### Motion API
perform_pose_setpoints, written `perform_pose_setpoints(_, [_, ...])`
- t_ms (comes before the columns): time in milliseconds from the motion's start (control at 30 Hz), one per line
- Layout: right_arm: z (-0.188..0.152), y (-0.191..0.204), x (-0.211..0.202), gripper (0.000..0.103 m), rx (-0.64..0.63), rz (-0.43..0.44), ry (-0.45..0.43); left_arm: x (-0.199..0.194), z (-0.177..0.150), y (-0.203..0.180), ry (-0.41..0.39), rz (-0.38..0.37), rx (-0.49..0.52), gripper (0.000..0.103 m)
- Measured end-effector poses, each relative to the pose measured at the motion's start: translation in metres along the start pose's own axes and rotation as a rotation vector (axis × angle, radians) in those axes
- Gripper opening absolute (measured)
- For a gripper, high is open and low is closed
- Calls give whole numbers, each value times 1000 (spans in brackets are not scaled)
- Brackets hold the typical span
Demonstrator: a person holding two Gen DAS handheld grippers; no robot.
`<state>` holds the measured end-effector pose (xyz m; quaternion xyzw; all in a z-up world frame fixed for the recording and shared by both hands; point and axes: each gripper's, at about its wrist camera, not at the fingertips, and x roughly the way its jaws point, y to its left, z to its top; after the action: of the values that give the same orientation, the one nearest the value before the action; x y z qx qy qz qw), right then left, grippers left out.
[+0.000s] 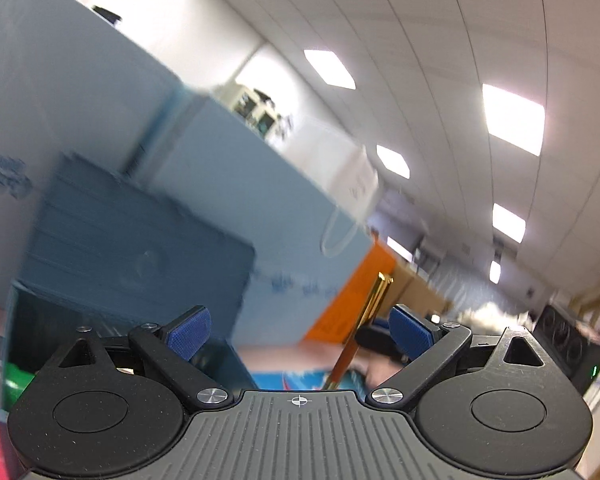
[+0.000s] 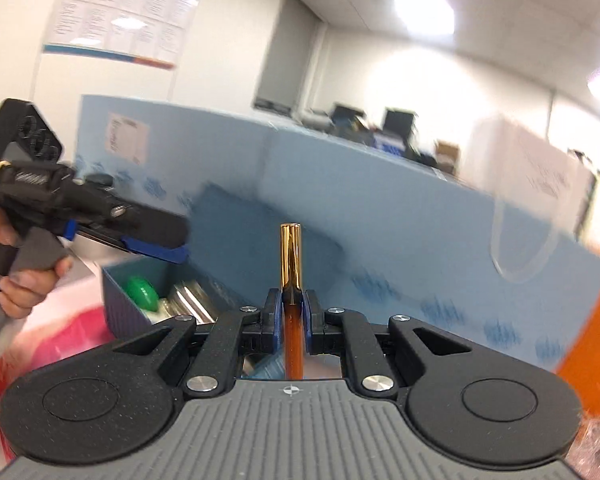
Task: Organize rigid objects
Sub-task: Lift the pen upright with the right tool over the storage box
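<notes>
My right gripper (image 2: 291,307) is shut on a pen (image 2: 291,264) with a gold cap and brown barrel, held upright in the air. The pen also shows in the left wrist view (image 1: 366,322), between my left gripper's fingers but not touched by them. My left gripper (image 1: 300,330) is open and empty; it also shows at the left of the right wrist view (image 2: 168,250), above a blue open box (image 2: 128,300). The box holds a green round object (image 2: 142,288) and shiny silver items (image 2: 190,300).
A light blue partition (image 2: 380,200) stands behind the box. A white bag with a handle (image 2: 540,208) hangs at the right. An orange panel (image 2: 596,320) is at the far right. A red-pink surface (image 2: 60,336) lies at the lower left.
</notes>
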<state>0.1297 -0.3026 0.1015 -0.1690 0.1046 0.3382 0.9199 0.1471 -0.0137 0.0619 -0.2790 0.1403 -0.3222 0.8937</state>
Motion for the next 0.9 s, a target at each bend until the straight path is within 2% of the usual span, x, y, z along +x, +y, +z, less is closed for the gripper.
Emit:
perform_pose_setpoints(133, [24, 20, 17, 10, -49, 46, -47, -24, 15, 10, -85, -17, -11, 101])
perform_pose_setpoints(267, [34, 34, 42, 10, -90, 73, -21, -31, 18, 17, -142, -33, -15, 101])
perform_pose_setpoints(333, [35, 41, 56, 10, -111, 88, 1, -27, 16, 18, -127, -26, 7, 101])
perform_pose_setpoints(400, [35, 52, 65, 10, -139, 97, 21, -22, 14, 21, -121, 13, 22, 101])
perform_pose_setpoints(467, [33, 62, 76, 10, -173, 102, 56, -18, 13, 27, -120, 57, 2, 100])
perform_pose_setpoints(600, [29, 75, 96, 10, -223, 123, 113, -8, 13, 39, -60, 113, -23, 98])
perform_pose_setpoints(700, [28, 80, 107, 10, -241, 132, 141, -1, 13, 43, -13, 169, -11, 91])
perform_pose_setpoints(800, [25, 85, 116, 10, -245, 148, 171, 4, 12, 49, 27, 192, -10, 82])
perform_pose_setpoints(900, [18, 88, 119, 10, -247, 144, 200, 14, 10, 55, 73, 206, -12, 64])
